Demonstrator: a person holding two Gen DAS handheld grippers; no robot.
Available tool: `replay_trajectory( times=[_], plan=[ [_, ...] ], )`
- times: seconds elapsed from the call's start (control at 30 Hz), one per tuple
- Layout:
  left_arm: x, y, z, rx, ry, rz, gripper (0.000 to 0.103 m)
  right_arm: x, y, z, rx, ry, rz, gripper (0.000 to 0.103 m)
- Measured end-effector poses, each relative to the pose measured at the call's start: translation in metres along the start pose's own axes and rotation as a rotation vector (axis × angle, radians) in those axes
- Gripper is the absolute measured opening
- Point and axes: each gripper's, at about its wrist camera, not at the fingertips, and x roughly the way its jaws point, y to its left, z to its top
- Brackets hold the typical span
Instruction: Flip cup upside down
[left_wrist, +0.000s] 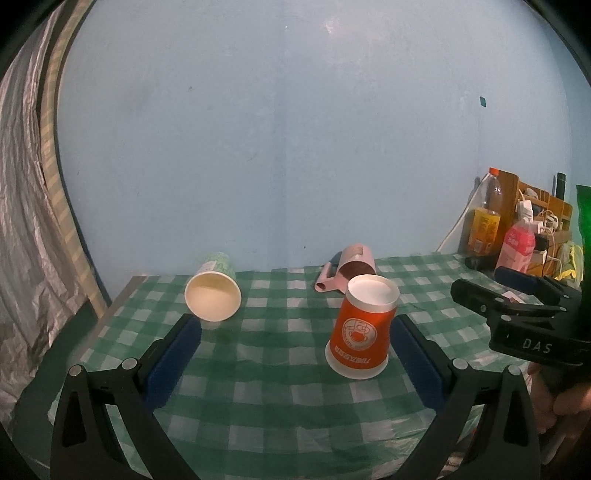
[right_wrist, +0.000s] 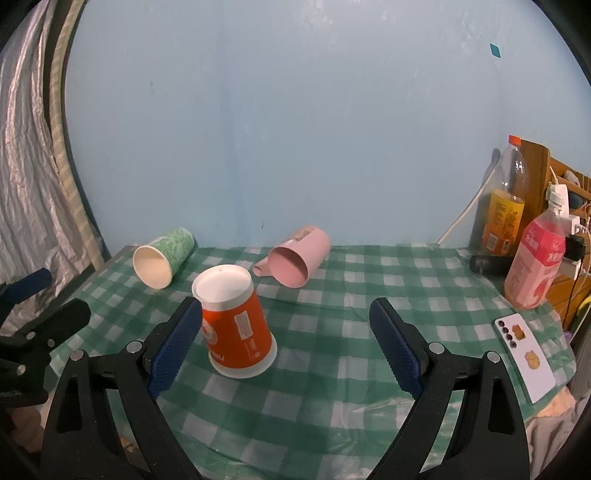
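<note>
An orange paper cup (left_wrist: 362, 326) stands upside down on the checked tablecloth, its white base up; it also shows in the right wrist view (right_wrist: 236, 325). My left gripper (left_wrist: 295, 325) is open, and the cup stands just inside its right finger. My right gripper (right_wrist: 286, 312) is open, and the cup stands beside its left finger (right_wrist: 177, 343). A green paper cup (left_wrist: 214, 290) (right_wrist: 162, 260) lies on its side at the back left. A pink mug (left_wrist: 351, 267) (right_wrist: 295, 260) lies on its side at the back middle.
The table (right_wrist: 332, 387) wears a green checked cloth and meets a blue wall. At the right stand an orange drink bottle (right_wrist: 504, 206), a pink bottle (right_wrist: 535, 262) and a wooden rack with cables. A phone (right_wrist: 524, 360) lies at the right edge. A curtain hangs at the left.
</note>
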Motion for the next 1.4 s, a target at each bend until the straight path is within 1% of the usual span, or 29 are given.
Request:
replay_trajectory(
  times=[0.3,1.4],
  plan=[
    [0.0004,0.0027,-0.0003,-0.009,0.003,-0.003,0.103,-0.0074,-0.0019,0.0033,-0.005,-0.028,-0.030,0.091],
    [0.0038,-0.0008,-0.0032,-0.002,0.023,-0.015,0.103,-0.0048,0.0053,0.0001,-0.015,-0.014,-0.020,0.091]
  ],
)
